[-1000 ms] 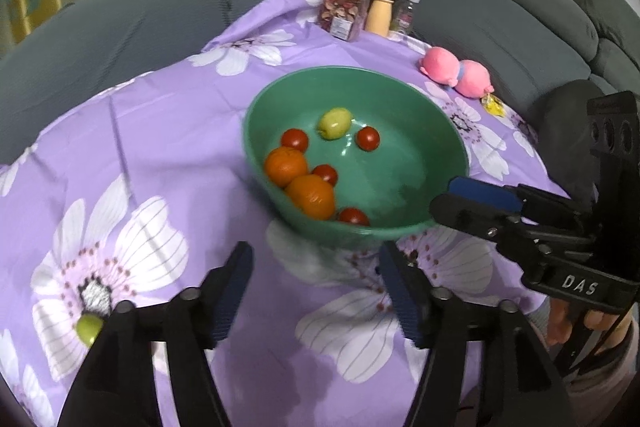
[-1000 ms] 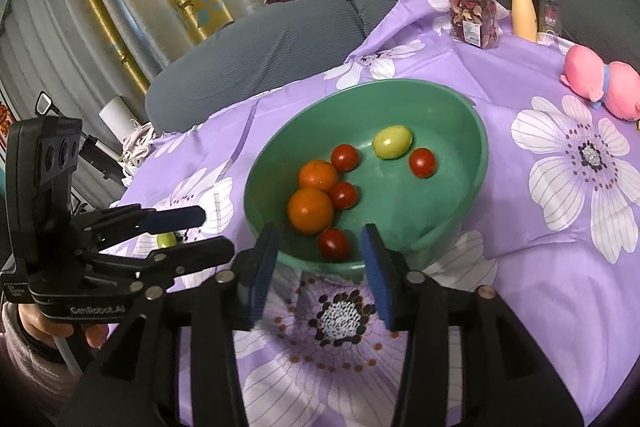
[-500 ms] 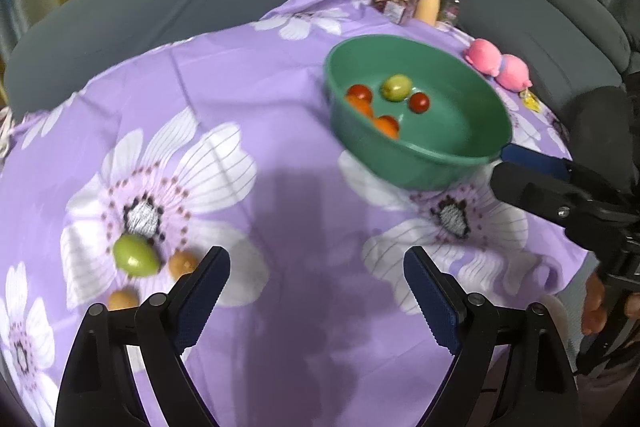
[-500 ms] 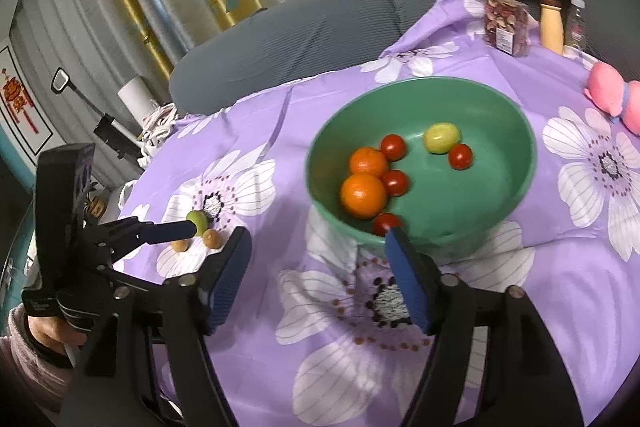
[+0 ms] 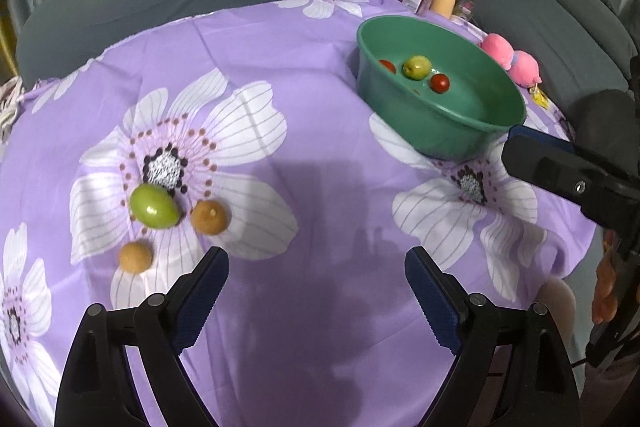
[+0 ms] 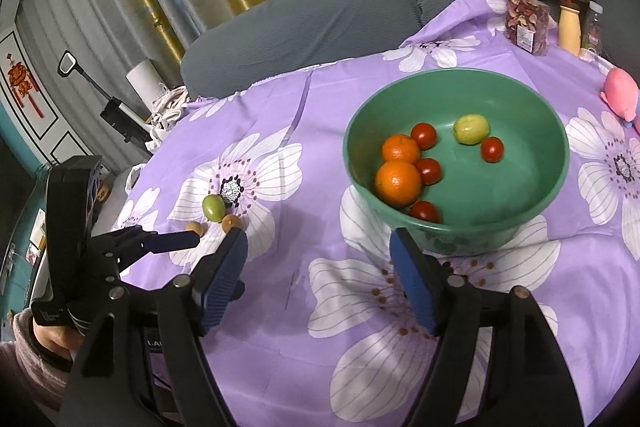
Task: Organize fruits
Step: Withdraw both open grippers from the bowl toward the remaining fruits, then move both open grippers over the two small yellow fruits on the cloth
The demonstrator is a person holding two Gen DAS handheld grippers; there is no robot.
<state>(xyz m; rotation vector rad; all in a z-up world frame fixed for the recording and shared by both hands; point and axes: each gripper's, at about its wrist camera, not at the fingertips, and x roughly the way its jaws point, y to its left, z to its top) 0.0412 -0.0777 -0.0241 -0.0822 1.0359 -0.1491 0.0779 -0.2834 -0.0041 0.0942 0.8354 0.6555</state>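
Both wrist views look down, sharing the green bowl [image 5: 440, 131].

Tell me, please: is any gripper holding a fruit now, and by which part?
Nothing is held. The left gripper and the right gripper are both open, with only the purple cloth between their fingers.

Black two-finger grippers [image 6: 318, 275], blue ribbed fingers [image 6: 412, 279], pinkish fuzzy sleeve [image 6: 20, 359].

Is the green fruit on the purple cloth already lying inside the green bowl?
No, that green fruit lies on the cloth beside two small brown fruits, well apart from the green bowl.
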